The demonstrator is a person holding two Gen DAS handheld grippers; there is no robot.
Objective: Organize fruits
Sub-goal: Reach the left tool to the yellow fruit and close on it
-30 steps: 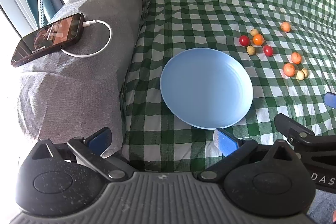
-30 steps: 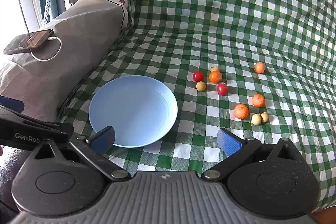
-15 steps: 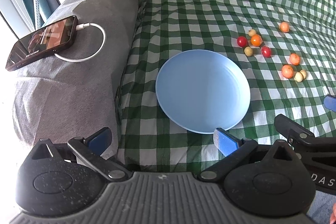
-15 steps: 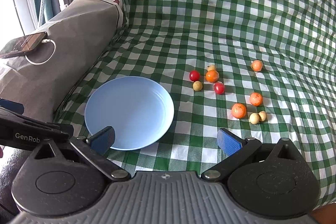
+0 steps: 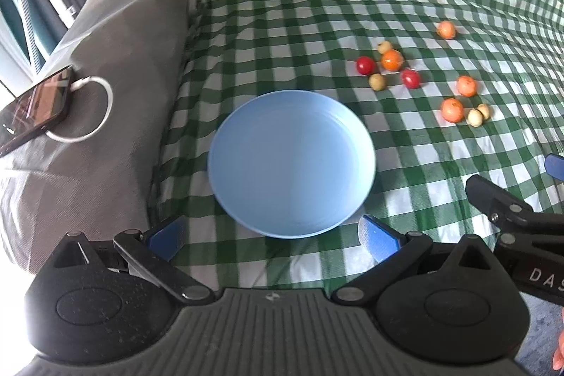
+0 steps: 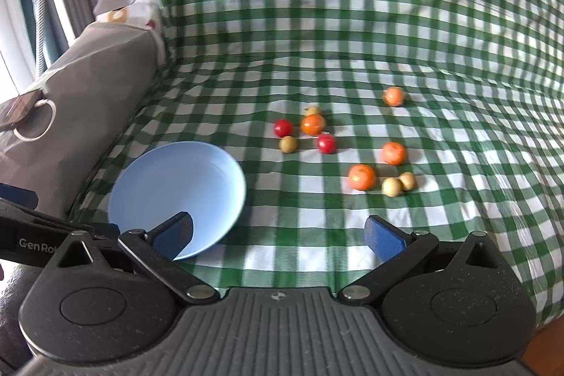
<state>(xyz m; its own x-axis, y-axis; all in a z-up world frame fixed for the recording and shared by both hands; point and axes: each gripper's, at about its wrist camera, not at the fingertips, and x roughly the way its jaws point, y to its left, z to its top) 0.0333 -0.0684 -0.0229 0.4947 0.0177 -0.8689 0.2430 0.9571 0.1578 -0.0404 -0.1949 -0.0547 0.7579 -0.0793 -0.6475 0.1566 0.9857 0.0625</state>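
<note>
Blue-padded and spread wide, the left tool (image 5: pixel 271 231) hangs empty over the near rim of the blue plate (image 5: pixel 292 164), well placed to steady it. Beside it the right tool (image 6: pixel 278 231), just as wide and empty, faces the fruit, probably lined up to start picking. Nothing lies in the plate; it sits bare on the green checked cloth (image 6: pixel 352 41). Beyond it the fruits are scattered loose: a red one (image 6: pixel 326 143) nearest among its cluster, an orange one (image 6: pixel 362 177) touching nothing, two pale ones side by side. Farther left, a phone (image 5: pixel 33 104) charges on the grey cushion (image 5: pixel 116 66).
</note>
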